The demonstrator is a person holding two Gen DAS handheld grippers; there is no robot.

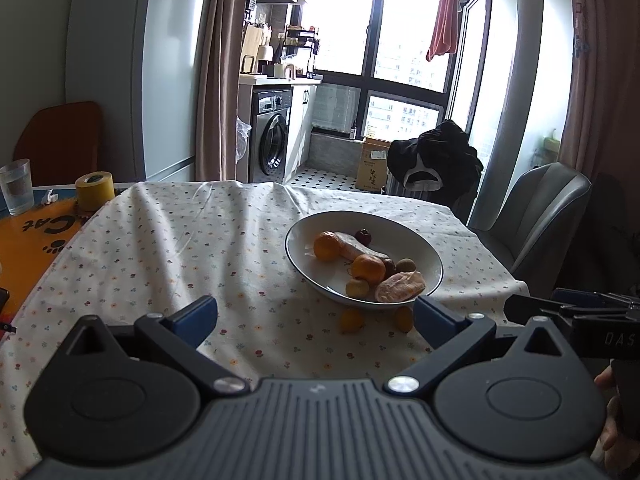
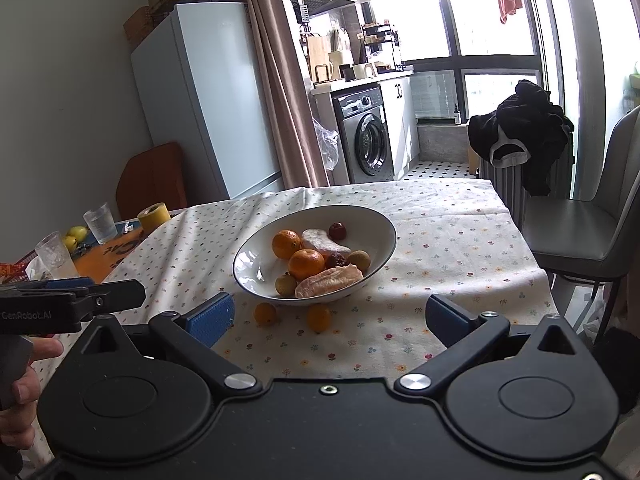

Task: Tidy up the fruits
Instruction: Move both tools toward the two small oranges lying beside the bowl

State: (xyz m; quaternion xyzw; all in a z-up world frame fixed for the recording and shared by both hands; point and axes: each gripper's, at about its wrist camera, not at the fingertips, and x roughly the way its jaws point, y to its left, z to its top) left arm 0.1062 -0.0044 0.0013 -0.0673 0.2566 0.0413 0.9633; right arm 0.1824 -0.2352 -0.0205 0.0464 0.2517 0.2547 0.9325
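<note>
Sitting just in front of the white bowl are two small oranges; both grippers, left and right, are wide apart, holding nothing.

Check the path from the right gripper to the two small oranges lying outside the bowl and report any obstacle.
Nothing visible blocks it. The right gripper is open, and only bare tablecloth lies between its fingers and the two small oranges, which sit on the cloth against the near rim of the bowl.

The orange mat on the desk reads "Cat", seen upside down, beside a black paw print. The left gripper's body carries "GenRobot.AI"; the right gripper's body shows "DAS", cut off
</note>
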